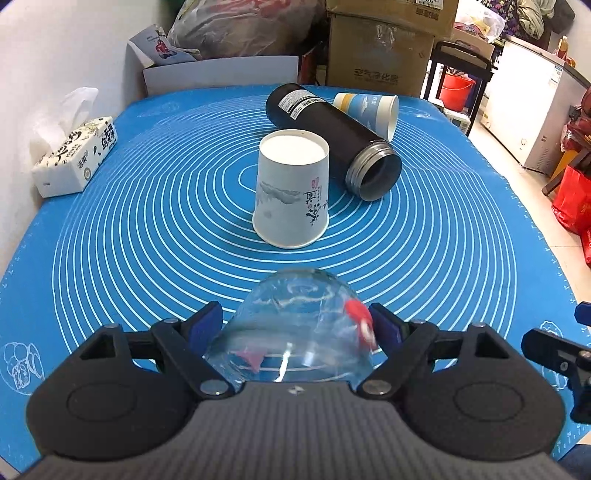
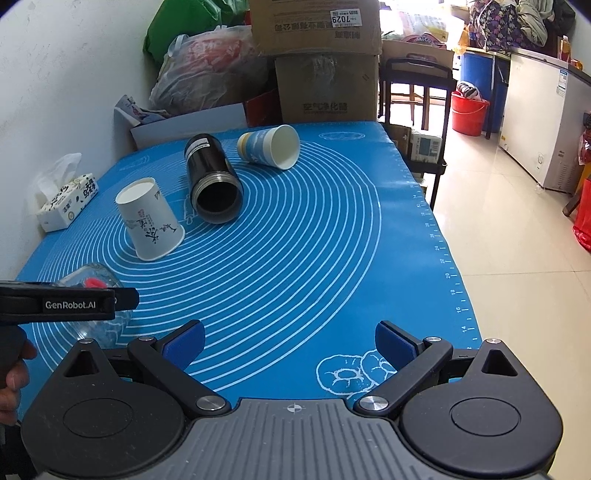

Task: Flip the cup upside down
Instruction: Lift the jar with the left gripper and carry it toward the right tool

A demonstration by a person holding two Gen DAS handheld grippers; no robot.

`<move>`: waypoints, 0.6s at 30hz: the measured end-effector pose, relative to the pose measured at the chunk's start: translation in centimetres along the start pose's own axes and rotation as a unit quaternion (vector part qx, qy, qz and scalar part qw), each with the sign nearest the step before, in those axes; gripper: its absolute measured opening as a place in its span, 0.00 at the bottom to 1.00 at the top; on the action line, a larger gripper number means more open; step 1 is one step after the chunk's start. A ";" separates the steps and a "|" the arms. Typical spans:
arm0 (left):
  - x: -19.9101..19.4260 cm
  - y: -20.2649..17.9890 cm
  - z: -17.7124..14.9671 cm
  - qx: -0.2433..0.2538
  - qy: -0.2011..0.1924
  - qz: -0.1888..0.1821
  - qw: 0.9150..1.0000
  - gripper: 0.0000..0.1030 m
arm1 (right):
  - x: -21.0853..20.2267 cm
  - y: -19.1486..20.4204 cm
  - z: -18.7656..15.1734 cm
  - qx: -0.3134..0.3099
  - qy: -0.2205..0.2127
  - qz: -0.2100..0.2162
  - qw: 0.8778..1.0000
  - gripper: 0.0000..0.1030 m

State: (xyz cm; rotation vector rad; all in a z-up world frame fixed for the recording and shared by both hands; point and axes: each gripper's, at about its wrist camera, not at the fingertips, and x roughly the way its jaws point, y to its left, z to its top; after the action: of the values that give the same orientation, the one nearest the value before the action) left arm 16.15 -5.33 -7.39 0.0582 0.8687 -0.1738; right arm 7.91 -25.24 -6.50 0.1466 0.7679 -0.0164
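Observation:
A clear glass cup (image 1: 295, 325) with red marks sits base-up between the fingers of my left gripper (image 1: 297, 326), whose blue pads are closed on its sides just above the blue mat (image 1: 110, 236). The cup also shows in the right wrist view (image 2: 90, 282), partly hidden behind the left gripper (image 2: 66, 304). A white paper cup (image 1: 291, 188) stands upside down at the mat's middle. A black flask (image 1: 332, 136) and a blue paper cup (image 1: 369, 109) lie on their sides behind it. My right gripper (image 2: 291, 345) is open and empty over the mat's near right part.
A tissue box (image 1: 74, 155) sits at the mat's left edge against the wall. Cardboard boxes (image 1: 380, 55) and plastic bags (image 1: 240, 26) stand behind the table. The table's right edge drops to a tiled floor (image 2: 517, 258) with a red bucket (image 2: 467, 112).

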 end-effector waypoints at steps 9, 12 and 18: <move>-0.2 -0.1 -0.5 -0.005 0.001 -0.002 1.000 0.87 | -0.2 0.0 0.0 -0.002 0.000 -0.001 1.000 0.97; -0.4 0.0 -0.3 -0.005 -0.004 -0.006 1.000 0.87 | -0.3 0.0 -0.1 -0.003 0.000 -0.001 1.000 0.97; -1.2 -0.1 0.1 -0.006 -0.013 -0.015 1.000 0.87 | -0.6 0.2 -0.1 -0.003 -0.002 -0.002 1.000 0.97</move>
State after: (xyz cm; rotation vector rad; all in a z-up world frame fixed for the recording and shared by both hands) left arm 15.48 -5.30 -6.40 0.0320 0.8448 -0.1975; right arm 7.47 -25.09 -6.14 0.1394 0.7649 -0.0173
